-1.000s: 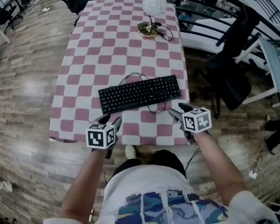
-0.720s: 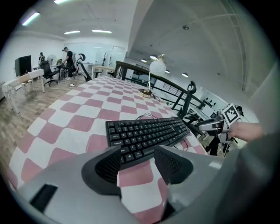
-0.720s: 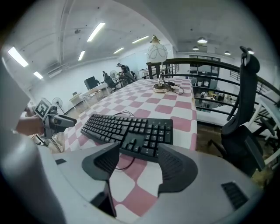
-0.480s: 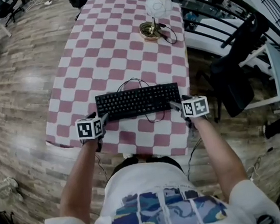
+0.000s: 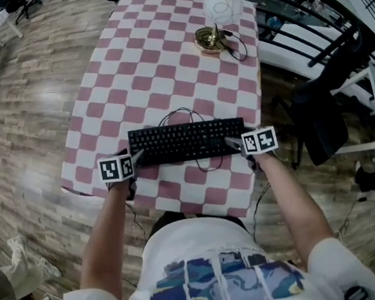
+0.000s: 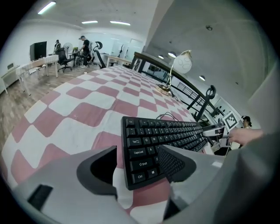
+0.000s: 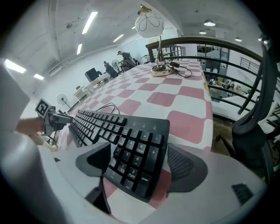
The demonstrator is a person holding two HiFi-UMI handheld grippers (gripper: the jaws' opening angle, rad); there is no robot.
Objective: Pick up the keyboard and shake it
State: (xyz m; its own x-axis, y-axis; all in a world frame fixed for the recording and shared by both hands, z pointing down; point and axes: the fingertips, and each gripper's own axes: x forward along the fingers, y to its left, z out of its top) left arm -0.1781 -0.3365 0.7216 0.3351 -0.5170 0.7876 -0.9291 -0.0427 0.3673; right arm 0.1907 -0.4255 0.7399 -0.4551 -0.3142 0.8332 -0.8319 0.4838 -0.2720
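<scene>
Straddling the left end of the long black plastic keyboard [image 5: 186, 141], the left gripper [image 5: 137, 160] sits in the lower left part of the head view. Its jaws are opening. In the left gripper view the corner with the Ctrl and Shift keys lies between the two grey jaws, and a strip of cloth shows beside the near one, so nothing is pinched.

The keyboard lies flat near the front edge of the pink-and-white checked tablecloth [image 5: 158, 68], a soft cover with faint creases. Its casing is matte and hard, its keycaps raised and separate. A thin black cable [image 5: 177, 107] loops behind it.

Right of centre, the right gripper [image 5: 232, 143] brackets the number-pad end. Its jaws are also opening, and the keyboard sits loose between them.

The step in hand is the grasp. It would likely go best if both grippers close together on the rigid front and back edges, not on the keys, which could depress and let the smooth plastic slide. The jaws' cross-hatched pads should help hold it. Lifting level would keep the long body from twisting, and the cable needs slack for the shake.

A white globe lamp on a brass base [image 5: 216, 15] stands well apart at the upper right.
</scene>
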